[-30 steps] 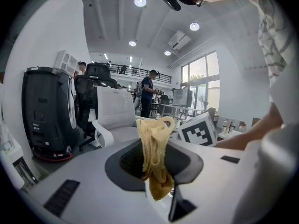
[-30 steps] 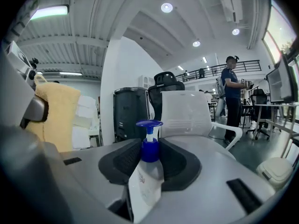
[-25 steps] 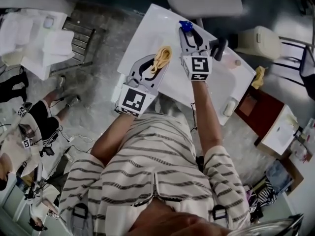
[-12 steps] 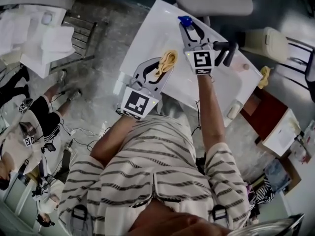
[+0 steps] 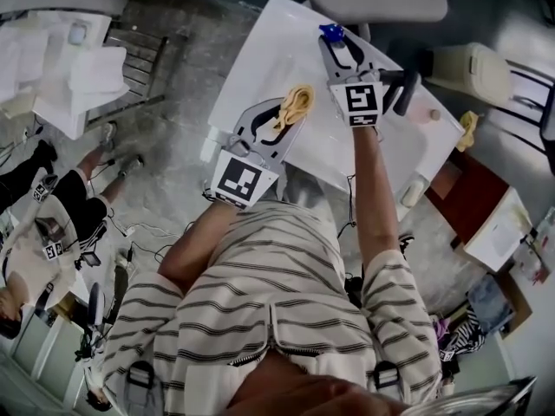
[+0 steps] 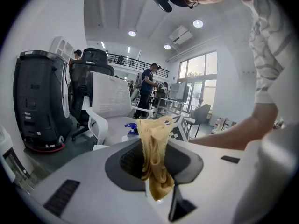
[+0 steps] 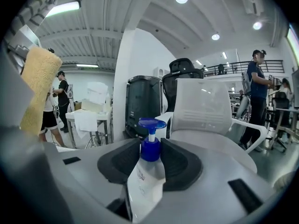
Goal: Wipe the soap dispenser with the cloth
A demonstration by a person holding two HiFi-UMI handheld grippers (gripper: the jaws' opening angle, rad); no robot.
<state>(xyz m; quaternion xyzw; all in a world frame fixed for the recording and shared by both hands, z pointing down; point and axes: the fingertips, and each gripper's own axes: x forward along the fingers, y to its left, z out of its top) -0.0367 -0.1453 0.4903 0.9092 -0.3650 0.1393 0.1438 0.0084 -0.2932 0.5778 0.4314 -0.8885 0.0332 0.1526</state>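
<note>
bearing unreadable print: soap dispenser (image 7: 142,183)

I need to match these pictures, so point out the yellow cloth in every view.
Head view: cloth above centre, pinched in the left gripper.
Left gripper view: centre, hanging between the jaws.
Right gripper view: far left edge.
Shared landmark: soap dispenser, blue pump.

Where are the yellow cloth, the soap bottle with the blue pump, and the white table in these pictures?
cloth (image 6: 153,157), left gripper view, on its hanging middle fold.
soap dispenser (image 7: 150,150), right gripper view, on its blue collar under the pump.
table (image 5: 267,57), head view, on the bare white top.
</note>
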